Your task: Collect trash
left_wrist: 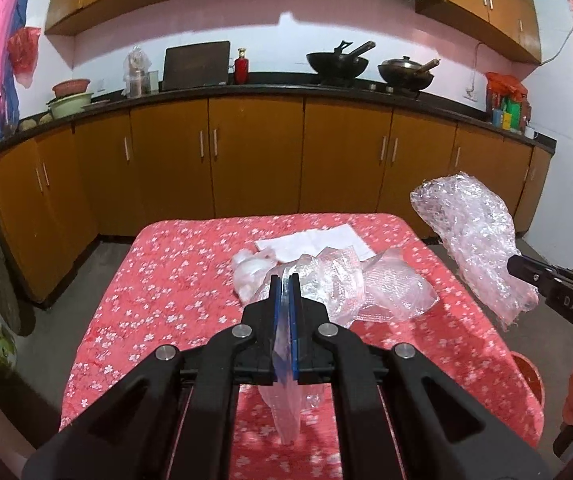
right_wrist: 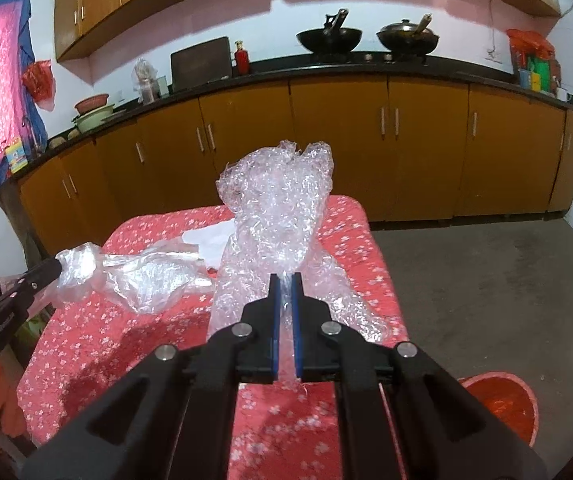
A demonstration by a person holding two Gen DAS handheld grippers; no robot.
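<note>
Bubble wrap [right_wrist: 276,216] hangs pinched in the right gripper [right_wrist: 285,280] above the bench's [left_wrist: 158,288] right edge; the red bin [right_wrist: 502,404] sits on the floor below, to its right. Left gripper [left_wrist: 284,280] pinches a clear plastic bag [left_wrist: 326,280] over mid-bench, farther from the bin.

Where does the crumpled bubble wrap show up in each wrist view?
Left wrist view: the bubble wrap hangs at the right edge, clamped in the right tongs, off the table's right side.
Right wrist view: the same wad fills the centre, rising from the tongs.
Shared landmark: the red bottle on the back counter.
</note>
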